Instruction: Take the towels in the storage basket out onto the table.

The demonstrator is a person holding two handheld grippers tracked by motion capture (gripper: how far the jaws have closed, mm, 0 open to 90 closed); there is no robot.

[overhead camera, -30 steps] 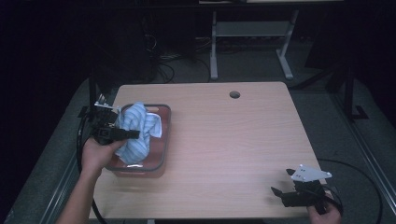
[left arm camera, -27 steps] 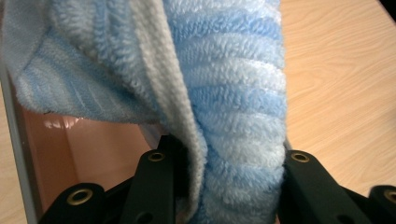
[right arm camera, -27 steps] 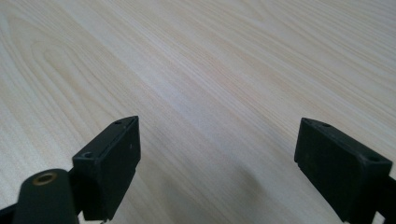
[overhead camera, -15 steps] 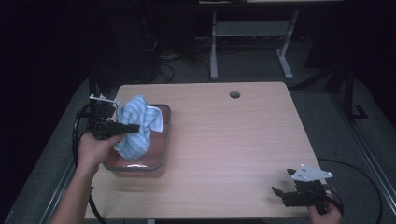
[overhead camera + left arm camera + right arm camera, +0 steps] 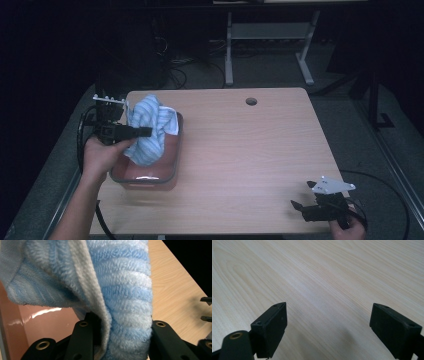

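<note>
Towel [image 5: 148,129]: blue stripes, hanging over the pink tub [image 5: 172,165] (bottom end inside)
Left gripper [image 5: 141,132]: squeezing the towel tight
Right gripper [image 5: 299,210]: jaws wide apart, holding nothing, low over the table [image 5: 250,150]

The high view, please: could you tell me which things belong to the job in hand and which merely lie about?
In the job:
- striped blue towel
- left gripper, shut on it
- brown tray beneath

Lying about:
- right gripper, open, idle
- cables on the floor
- metal stand behind the table
</note>
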